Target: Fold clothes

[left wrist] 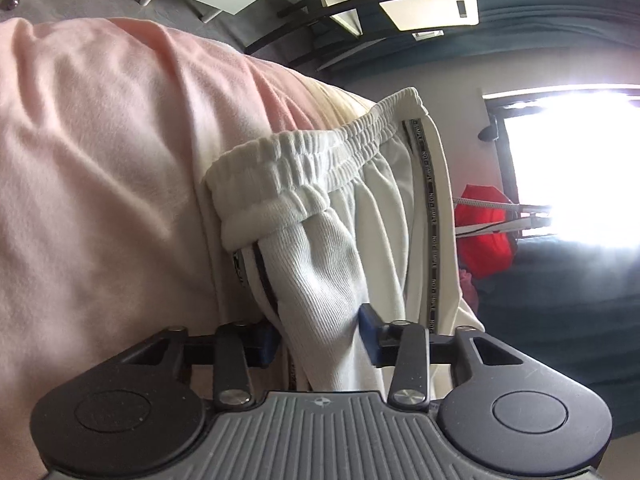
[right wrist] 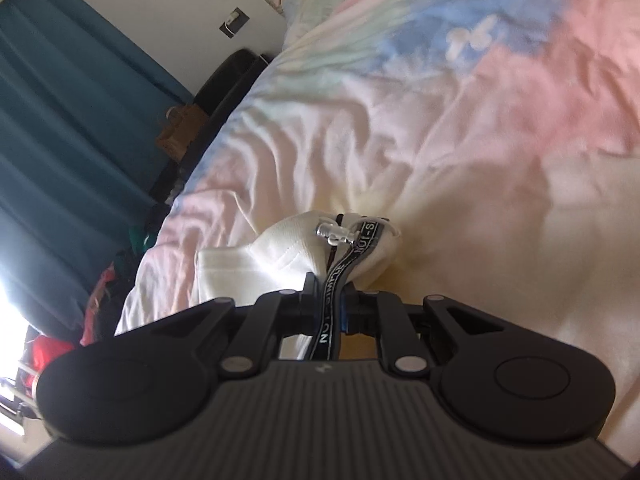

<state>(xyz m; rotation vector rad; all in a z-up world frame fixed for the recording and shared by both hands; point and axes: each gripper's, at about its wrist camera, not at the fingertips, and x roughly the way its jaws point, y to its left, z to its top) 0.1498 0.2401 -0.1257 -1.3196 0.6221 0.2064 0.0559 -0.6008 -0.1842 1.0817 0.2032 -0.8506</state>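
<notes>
Lying across the bed (left wrist: pixel 80 160), a pair of white trousers (left wrist: pixel 320 260) with an elastic waistband (left wrist: pixel 304 164) and a dark lettered side stripe (left wrist: pixel 430 220) is caught at two places. The left tongs (left wrist: pixel 318 338) are pinched on a bunched fold of the ribbed white cloth just below the waistband, blue pads pressing it from both sides. In the right wrist view, the right tongs (right wrist: pixel 330 300) are clamped nearly together on a white corner of the trousers and its black lettered band (right wrist: pixel 340 272), with a small metal cord tip (right wrist: pixel 334 234) lying just above. The bedcover (right wrist: pixel 440 140) beneath is pastel pink, cream and blue, crumpled. Teal curtains (right wrist: pixel 60 100) hang beside the bed.
</notes>
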